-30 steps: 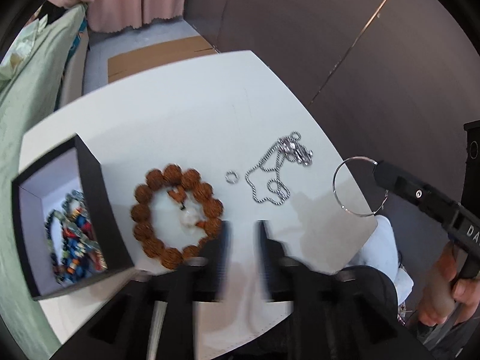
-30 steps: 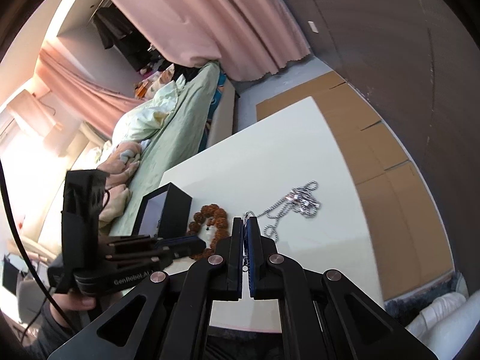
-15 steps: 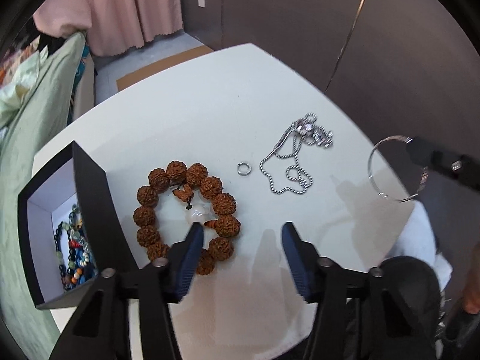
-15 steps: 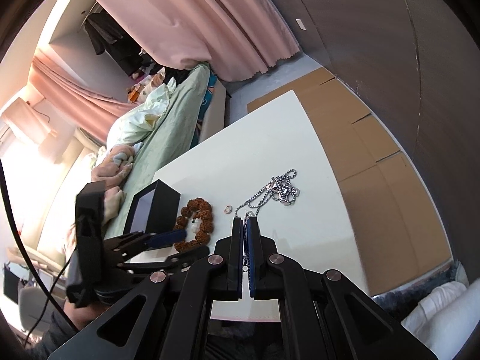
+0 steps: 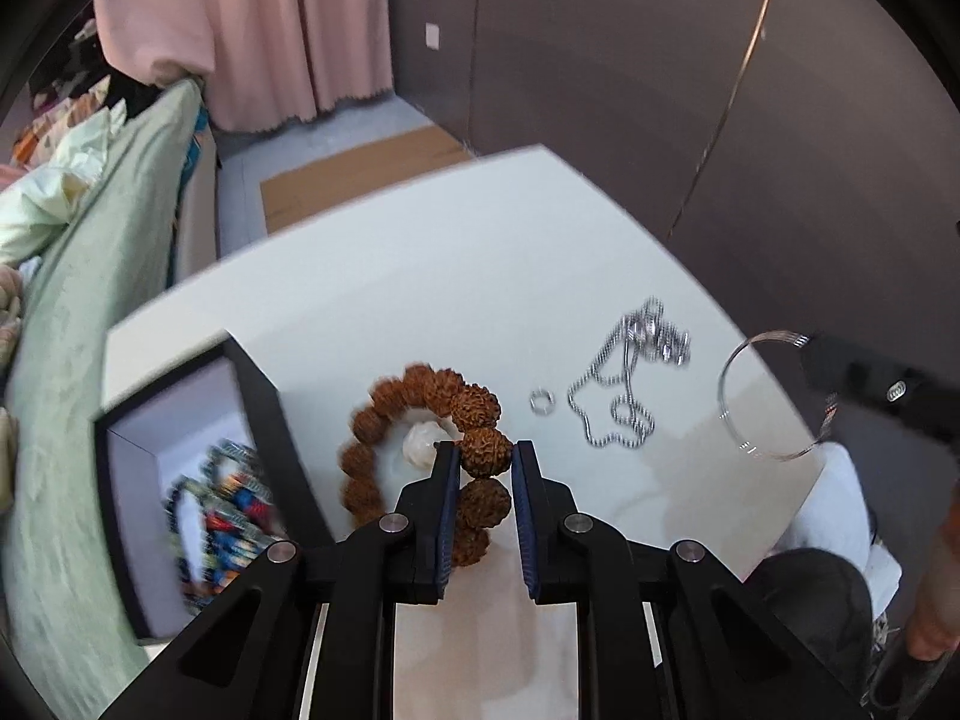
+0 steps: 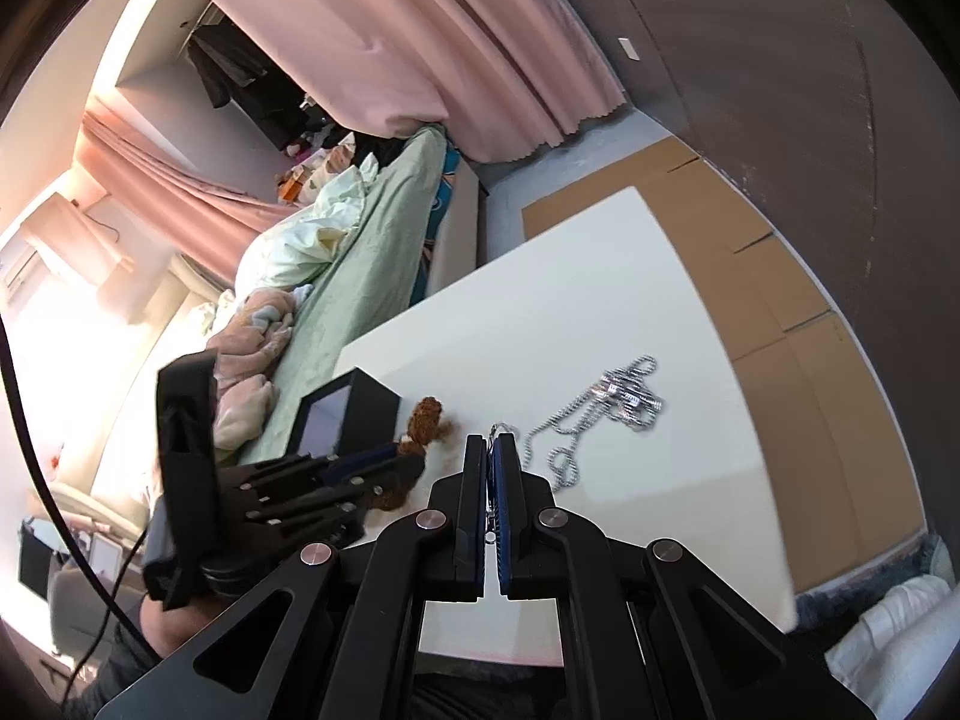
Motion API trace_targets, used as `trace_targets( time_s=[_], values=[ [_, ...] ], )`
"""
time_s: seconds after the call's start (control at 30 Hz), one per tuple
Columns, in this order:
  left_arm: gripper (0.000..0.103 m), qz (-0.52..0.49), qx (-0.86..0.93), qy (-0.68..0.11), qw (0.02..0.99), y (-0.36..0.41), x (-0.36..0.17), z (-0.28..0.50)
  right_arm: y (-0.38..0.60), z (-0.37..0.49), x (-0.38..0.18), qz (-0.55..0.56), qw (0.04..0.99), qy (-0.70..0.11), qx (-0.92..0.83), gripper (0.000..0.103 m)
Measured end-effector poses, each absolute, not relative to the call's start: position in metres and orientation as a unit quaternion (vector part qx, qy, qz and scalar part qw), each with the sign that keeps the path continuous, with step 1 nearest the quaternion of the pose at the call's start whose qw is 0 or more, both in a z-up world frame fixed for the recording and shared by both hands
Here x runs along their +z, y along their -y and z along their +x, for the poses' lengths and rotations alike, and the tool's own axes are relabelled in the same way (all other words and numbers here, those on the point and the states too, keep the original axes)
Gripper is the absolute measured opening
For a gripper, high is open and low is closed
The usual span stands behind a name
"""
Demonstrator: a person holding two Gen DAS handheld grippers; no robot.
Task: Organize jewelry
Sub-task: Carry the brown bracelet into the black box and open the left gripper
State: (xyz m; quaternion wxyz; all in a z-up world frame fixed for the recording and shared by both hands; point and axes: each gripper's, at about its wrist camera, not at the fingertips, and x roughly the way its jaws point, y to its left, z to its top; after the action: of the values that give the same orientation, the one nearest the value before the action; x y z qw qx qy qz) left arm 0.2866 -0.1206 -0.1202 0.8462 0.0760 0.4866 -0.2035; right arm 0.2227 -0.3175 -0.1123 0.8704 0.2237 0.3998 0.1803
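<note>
The multicoloured beads (image 5: 222,510) inside the black box (image 5: 270,420) are motion-blurred, so single strands cannot be told apart. The left gripper (image 5: 485,457) covers the near arc of the brown bead bracelet (image 5: 420,396), and in the right wrist view the left gripper (image 6: 384,468) hides most of that bracelet (image 6: 427,414). The silver bangle (image 5: 774,396) meets the right gripper (image 5: 864,387) at a blurred point, and in the right wrist view only a sliver of the bangle (image 6: 493,438) shows between the shut fingers (image 6: 471,480).

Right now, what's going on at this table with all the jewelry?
A person is sorting jewelry with two handheld grippers. The left gripper has its jaws closed around the beads of a brown bead bracelet lying beside the open black box, which already holds colorful beads. The right gripper is shut on a thin silver bangle, held above the table's edge. A silver chain necklace and small ring lie on the white table.
</note>
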Motion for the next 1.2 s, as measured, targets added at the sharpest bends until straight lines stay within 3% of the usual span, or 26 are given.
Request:
trace_targets(
  time_s=[0.57, 1.03, 1.13, 1.2],
  values=[
    [0.018, 0.021, -0.192, -0.431, 0.882, 0.055, -0.046, 0.288, 0.248, 0.249, -0.083, 0.206, 0.866, -0.387, 0.242, 0.004],
    [0.020, -0.004, -0.123, -0.475, 0.871, 0.002, -0.076, 0.302, 0.198, 0.260, -0.081, 0.182, 0.856, -0.398, 0.275, 0.004],
    [0.028, -0.029, -0.120, -0.498, 0.858, -0.013, -0.086, 0.306, 0.190, 0.261, -0.080, 0.178, 0.854, -0.401, 0.278, 0.004],
    [0.048, -0.040, -0.116, -0.505, 0.854, -0.021, -0.091, 0.305, 0.185, 0.262, -0.081, 0.177, 0.852, -0.404, 0.281, 0.004]
  ],
)
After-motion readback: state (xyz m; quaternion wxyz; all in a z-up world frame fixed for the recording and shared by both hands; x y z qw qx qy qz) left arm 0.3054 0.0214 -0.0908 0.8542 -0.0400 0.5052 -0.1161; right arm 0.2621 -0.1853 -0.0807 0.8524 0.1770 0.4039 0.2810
